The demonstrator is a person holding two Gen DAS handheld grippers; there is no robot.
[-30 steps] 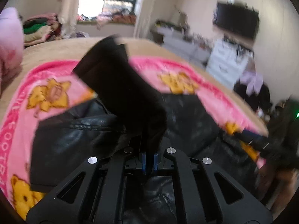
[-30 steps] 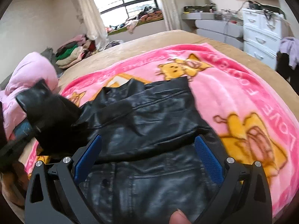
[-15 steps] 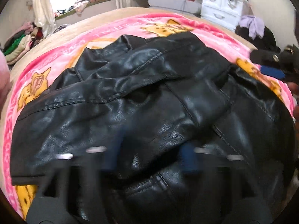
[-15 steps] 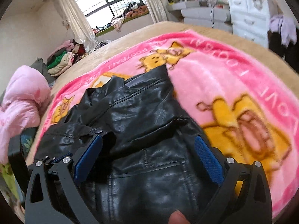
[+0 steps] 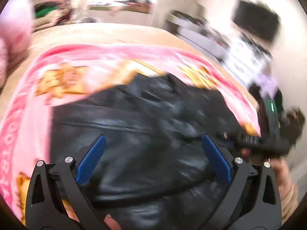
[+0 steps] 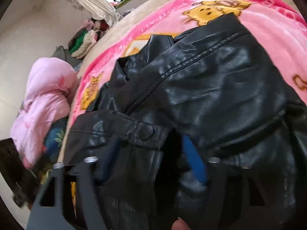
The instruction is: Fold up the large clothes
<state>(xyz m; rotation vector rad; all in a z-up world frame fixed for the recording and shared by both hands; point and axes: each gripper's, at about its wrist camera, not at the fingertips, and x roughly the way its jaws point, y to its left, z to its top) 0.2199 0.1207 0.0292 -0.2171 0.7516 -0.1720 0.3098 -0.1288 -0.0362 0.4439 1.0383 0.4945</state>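
A black leather jacket (image 5: 153, 126) lies on a pink cartoon blanket (image 5: 30, 126) on the bed. My left gripper (image 5: 154, 153) hovers over the jacket's lower half, its blue pads (image 5: 92, 159) spread wide with nothing gripped. Low over the jacket's near edge, my right gripper (image 6: 151, 159) is blurred and its jaws are closing. Jacket leather just below a cuff with a snap button (image 6: 144, 132) lies between the pads (image 6: 193, 161), which still stand apart. A folded-in sleeve (image 6: 211, 80) lies across the jacket's body.
A pink quilt (image 6: 46, 99) is bunched at the bed's left side, with piled clothes (image 6: 84, 38) by the window. White drawers (image 5: 247, 65) and a wall screen (image 5: 257, 23) stand to the right. A hand (image 5: 282, 174) and the other tool's black body (image 5: 264, 145) are at the jacket's right.
My left gripper let go of the raised black sleeve, which now lies on the jacket, and opened wide. My right gripper sank to the jacket's near edge and its jaws narrowed.
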